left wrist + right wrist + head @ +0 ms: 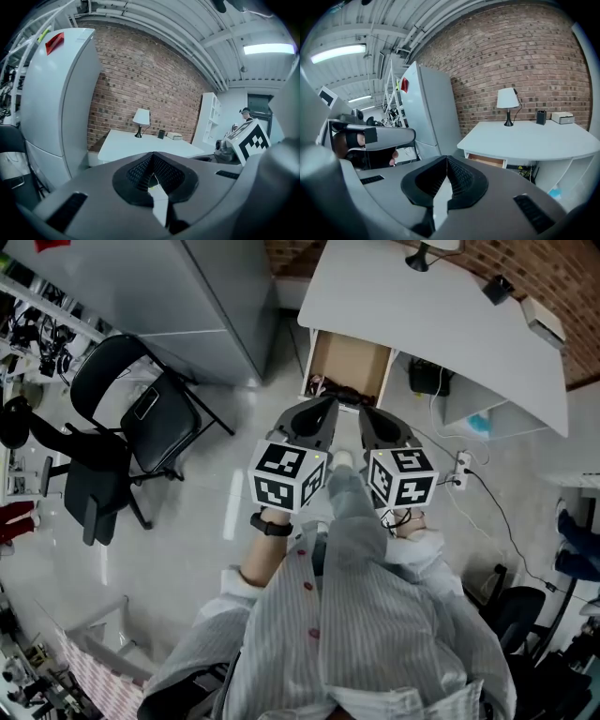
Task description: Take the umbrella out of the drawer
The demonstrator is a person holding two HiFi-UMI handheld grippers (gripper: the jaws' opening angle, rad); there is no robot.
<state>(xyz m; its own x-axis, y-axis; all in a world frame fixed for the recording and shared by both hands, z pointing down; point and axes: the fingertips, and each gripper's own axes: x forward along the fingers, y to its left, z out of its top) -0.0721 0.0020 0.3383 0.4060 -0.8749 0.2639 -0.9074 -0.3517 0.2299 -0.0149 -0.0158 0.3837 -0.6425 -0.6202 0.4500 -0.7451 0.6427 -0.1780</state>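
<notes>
A white desk (441, 315) has one drawer (349, 364) pulled open, showing a bare wooden bottom. Something dark (336, 390) lies at the drawer's near end; I cannot tell whether it is the umbrella. My left gripper (323, 413) and right gripper (370, 423) are side by side in front of me, both pointing at the drawer and short of it. In the left gripper view the gripper (152, 157) is shut and empty, with the desk (140, 145) ahead. In the right gripper view the gripper (446, 159) is shut on nothing, and the open drawer (487, 160) shows under the desk (529, 138).
A tall grey fridge (206, 306) stands left of the desk. A black folding chair (141, 418) and an office chair (94, 484) are on the left. A lamp (507, 101) and small boxes sit on the desk. Cables and a power strip (459, 474) lie on the floor at right.
</notes>
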